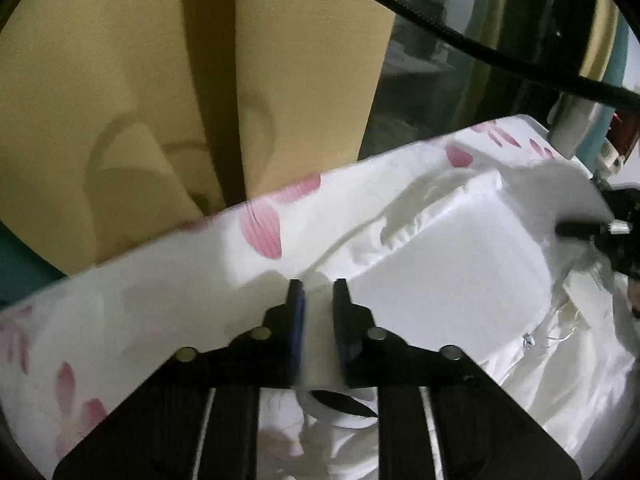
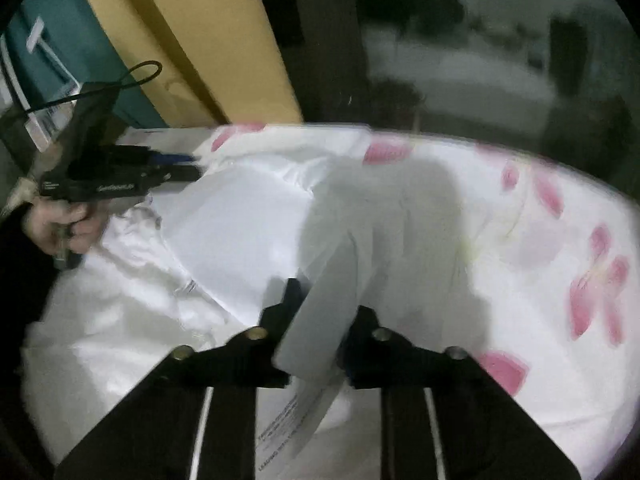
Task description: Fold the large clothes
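A large white garment (image 1: 452, 264) lies crumpled on a bed with a white sheet printed with pink petals (image 1: 260, 228). My left gripper (image 1: 318, 292) is shut on a fold of the white garment, with cloth between its fingers. My right gripper (image 2: 324, 312) is shut on another part of the garment (image 2: 328, 280), a grey-shadowed flap that rises between its fingers, with a printed label below. The left gripper also shows in the right wrist view (image 2: 192, 166), held by a hand at the garment's far left edge. The right gripper shows dimly at the right edge of the left wrist view.
A yellow curtain (image 1: 140, 80) hangs behind the bed, next to a dark window (image 2: 480, 40). A teal cabinet (image 2: 60, 40) stands at the far left. A black cable (image 1: 440, 32) crosses the upper left wrist view. The petal sheet (image 2: 560, 260) extends to the right.
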`<state>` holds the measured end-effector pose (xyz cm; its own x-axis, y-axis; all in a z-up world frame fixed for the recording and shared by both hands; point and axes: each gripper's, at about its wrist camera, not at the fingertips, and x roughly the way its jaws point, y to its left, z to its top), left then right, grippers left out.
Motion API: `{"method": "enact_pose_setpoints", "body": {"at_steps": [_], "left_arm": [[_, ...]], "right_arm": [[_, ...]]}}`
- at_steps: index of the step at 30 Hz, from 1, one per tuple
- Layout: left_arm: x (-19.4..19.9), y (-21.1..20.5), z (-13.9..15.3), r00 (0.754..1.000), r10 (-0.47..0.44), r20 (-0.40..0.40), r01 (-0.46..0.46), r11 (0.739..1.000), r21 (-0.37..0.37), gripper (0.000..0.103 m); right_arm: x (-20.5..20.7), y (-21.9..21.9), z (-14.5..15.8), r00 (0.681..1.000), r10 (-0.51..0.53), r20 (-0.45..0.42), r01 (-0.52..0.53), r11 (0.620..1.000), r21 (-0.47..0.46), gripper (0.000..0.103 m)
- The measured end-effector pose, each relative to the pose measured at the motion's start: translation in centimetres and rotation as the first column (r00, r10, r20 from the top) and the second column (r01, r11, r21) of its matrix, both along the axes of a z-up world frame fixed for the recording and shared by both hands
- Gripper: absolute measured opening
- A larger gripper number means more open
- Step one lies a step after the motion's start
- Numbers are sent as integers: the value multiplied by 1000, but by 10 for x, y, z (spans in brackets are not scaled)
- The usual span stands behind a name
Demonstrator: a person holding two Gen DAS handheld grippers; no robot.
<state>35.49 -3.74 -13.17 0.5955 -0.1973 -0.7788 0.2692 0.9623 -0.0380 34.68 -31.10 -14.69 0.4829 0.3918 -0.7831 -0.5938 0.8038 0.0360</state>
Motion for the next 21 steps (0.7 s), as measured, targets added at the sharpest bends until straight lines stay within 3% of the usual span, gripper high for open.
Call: {"method": "enact_pose_setpoints", "body": {"at_steps": [3, 6, 9, 16, 21], "left_arm": [[-10, 3, 19, 992, 57, 111, -55, 998, -22, 12], [-30, 3, 38, 964, 89, 249, -86, 996, -23, 13], [-54, 1, 37, 954, 81, 290, -78, 997, -23, 13], [-96, -2, 26, 960, 55, 276, -50, 998, -27, 13], [-121, -2, 34, 959, 32, 282, -27, 999, -21, 13]], "right_arm": [[-11, 20, 20, 972, 21, 233, 17, 987, -161, 13], [-26, 41, 26, 902, 78, 425, 50, 958, -281, 13], [-48, 54, 17, 839, 143, 525, 62, 933, -353, 13], [-108, 50, -7, 789, 257, 558, 41, 884, -465, 18], [-136, 39, -5, 833, 263, 487, -31, 901, -433, 34]]}}
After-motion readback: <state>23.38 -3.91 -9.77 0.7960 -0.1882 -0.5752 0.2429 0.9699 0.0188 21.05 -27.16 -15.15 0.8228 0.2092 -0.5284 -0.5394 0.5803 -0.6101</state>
